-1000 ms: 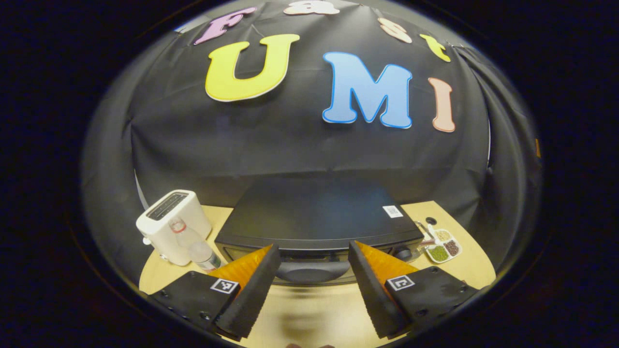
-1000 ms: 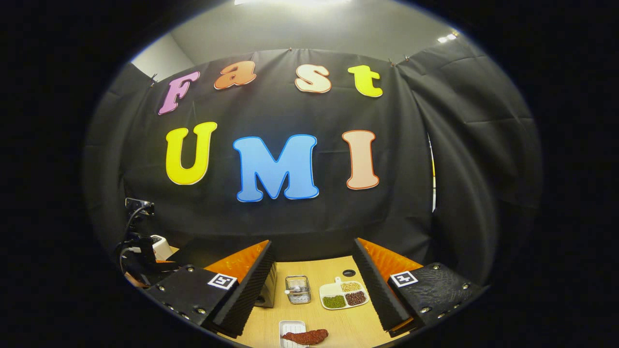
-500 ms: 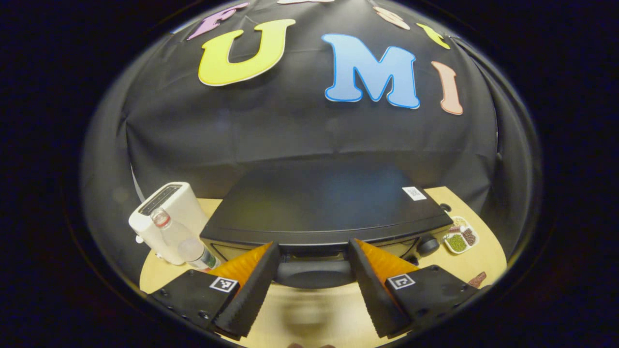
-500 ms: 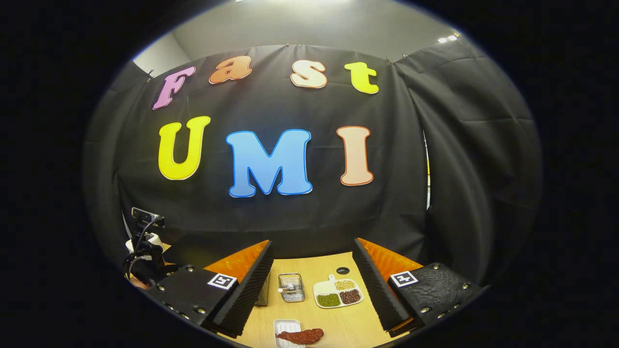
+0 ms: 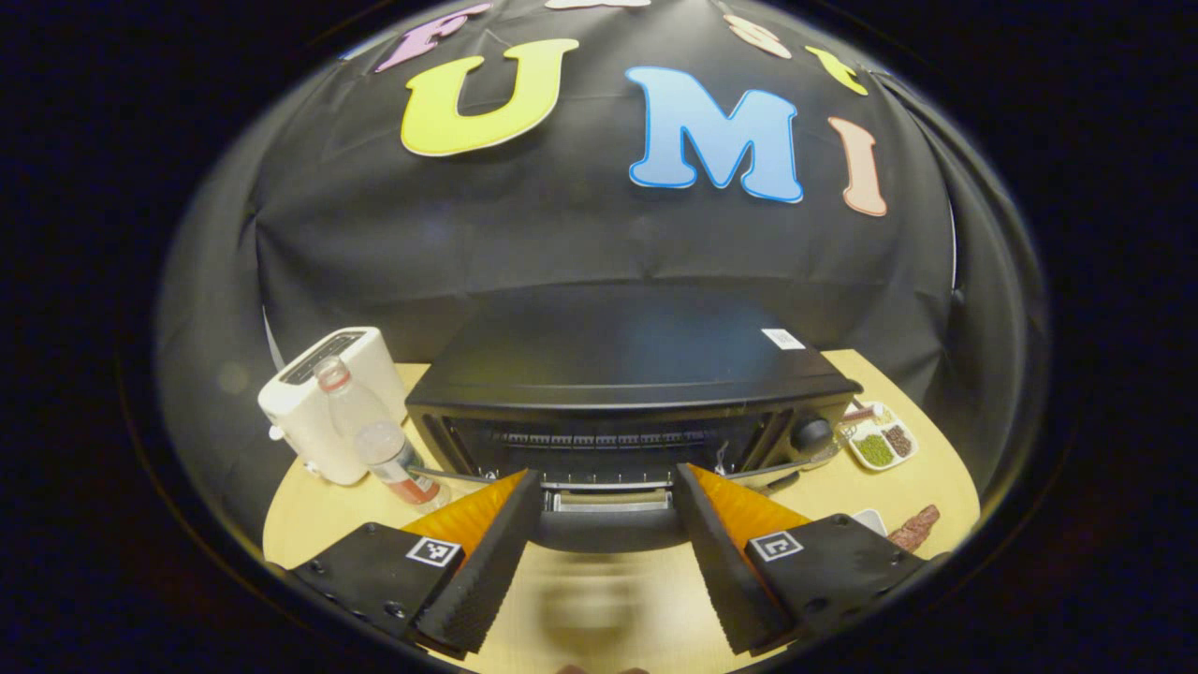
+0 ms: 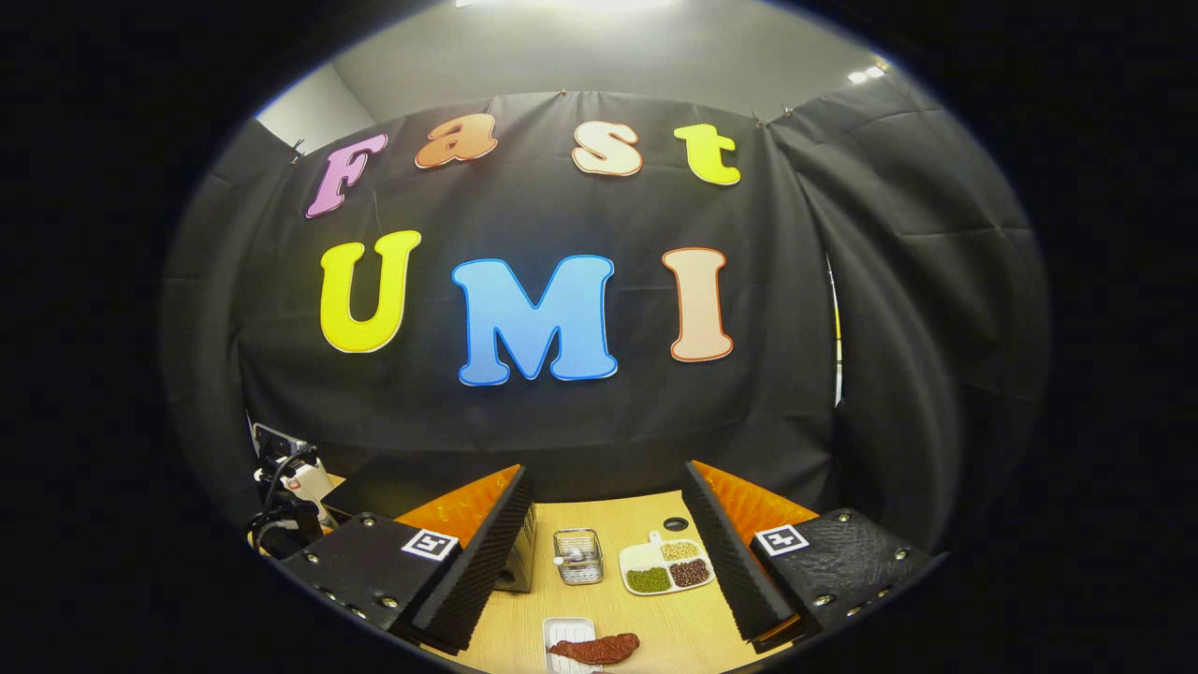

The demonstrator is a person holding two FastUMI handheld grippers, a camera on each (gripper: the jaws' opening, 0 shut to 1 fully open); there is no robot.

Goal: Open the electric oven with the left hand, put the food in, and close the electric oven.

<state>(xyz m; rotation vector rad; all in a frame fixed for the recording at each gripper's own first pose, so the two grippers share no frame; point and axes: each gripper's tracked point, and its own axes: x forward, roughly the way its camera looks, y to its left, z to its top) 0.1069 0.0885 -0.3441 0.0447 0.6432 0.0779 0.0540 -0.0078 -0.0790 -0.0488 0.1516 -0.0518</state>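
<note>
The black electric oven [image 5: 627,360] stands on the wooden table, its door swung partway down so the rack [image 5: 608,445] inside shows. The door's handle [image 5: 608,529] lies across the gap between my left gripper's [image 5: 606,477] fingers, which stand wide apart and open. A reddish-brown strip of food [image 6: 599,648] lies on a small white tray [image 6: 562,629] at the table's front, below my right gripper [image 6: 606,470]. That gripper hovers open with nothing in it. The same food [image 5: 913,529] lies to the right of the oven in the left gripper view.
A white toaster [image 5: 323,402] and a clear bottle [image 5: 388,449] stand left of the oven. Right of it are a divided dish of beans [image 6: 666,566], a small wire basket [image 6: 577,557] and a round hole [image 6: 675,524] in the tabletop.
The oven door has gone from shut to swung down, with the handle staying between my left gripper's fingers as it drew back. The right gripper has hardly moved.
</note>
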